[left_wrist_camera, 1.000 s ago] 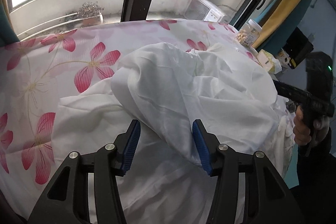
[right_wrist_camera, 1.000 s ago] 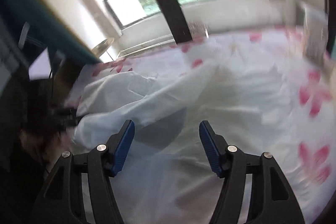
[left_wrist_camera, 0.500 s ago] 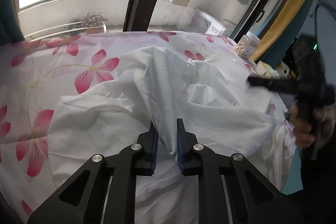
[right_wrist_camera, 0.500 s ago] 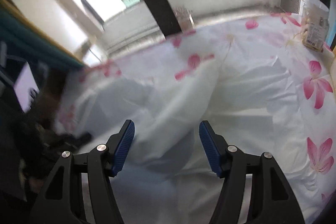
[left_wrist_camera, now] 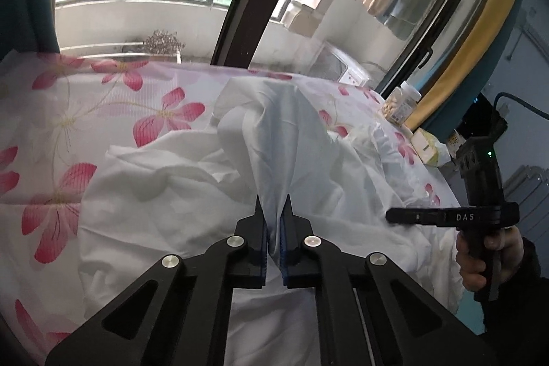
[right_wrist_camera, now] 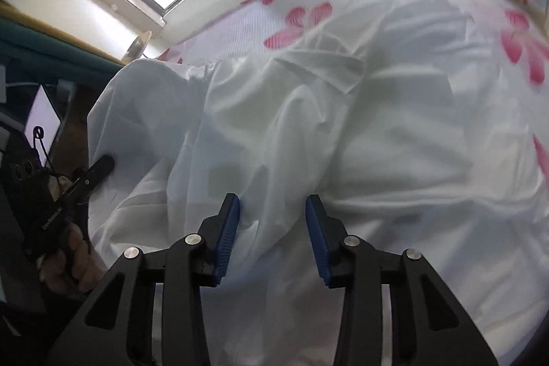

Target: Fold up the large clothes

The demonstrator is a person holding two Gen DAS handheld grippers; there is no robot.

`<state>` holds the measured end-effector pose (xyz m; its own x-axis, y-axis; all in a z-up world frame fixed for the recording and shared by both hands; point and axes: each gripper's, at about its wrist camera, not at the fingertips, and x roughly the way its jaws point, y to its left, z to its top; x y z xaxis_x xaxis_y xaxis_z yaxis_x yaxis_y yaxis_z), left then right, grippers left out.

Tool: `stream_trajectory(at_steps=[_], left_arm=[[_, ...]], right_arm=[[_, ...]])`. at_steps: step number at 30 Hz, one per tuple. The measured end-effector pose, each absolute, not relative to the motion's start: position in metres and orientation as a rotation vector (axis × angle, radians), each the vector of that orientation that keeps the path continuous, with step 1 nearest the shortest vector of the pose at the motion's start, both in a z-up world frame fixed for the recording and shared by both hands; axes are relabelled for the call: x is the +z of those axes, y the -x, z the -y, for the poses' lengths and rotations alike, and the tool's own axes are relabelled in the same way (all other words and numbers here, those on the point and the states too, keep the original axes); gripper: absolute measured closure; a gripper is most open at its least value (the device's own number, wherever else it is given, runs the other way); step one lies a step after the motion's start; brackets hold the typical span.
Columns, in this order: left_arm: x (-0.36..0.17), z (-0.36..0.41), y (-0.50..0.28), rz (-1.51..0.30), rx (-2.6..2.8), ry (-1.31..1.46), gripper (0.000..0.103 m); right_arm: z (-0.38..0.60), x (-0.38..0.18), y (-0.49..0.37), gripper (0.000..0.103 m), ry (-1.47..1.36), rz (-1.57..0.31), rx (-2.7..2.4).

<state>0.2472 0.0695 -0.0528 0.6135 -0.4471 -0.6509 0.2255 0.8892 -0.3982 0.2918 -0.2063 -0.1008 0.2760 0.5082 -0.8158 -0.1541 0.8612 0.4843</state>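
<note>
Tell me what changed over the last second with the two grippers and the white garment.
The left hand-held gripper closed on a raised fold of the white garment and lifted it. The right hand-held gripper narrowed somewhat but is still open, straddling a fold. The flowered sheet stayed put.

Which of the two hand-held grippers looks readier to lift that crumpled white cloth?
Probably the left. The left gripper is already shut on a raised ridge of the crumpled white cloth. The right gripper is open, with cloth between its fingers but unclamped.

One white garment (left_wrist_camera: 178, 194), one floral sheet (left_wrist_camera: 61, 112), two grippers, two jars (left_wrist_camera: 403, 105), one tissue box (left_wrist_camera: 429, 146)
</note>
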Motion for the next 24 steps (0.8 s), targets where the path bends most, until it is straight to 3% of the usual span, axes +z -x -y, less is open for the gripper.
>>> stream_trajectory(at_steps=[10,11,13,24], left_arm=[[-0.022,-0.068,-0.254,-0.712,-0.375,0.309,0.099],[-0.021,-0.067,-0.256,-0.711,-0.377,0.310,0.099],[-0.020,-0.067,-0.259,-0.708,-0.378,0.319,0.099],[-0.003,-0.082,-0.276,-0.574,-0.331,0.521,0.099]], right_arm=[[0.187,-0.100,-0.292,0.063,-0.217,-1.291,0.553],[0.187,-0.100,-0.293,0.069,-0.208,-1.287,0.553],[0.186,-0.096,-0.294,0.096,-0.212,-1.265,0.564],[0.210,0.000,-0.338,0.097,-0.223,-0.920,0.497]])
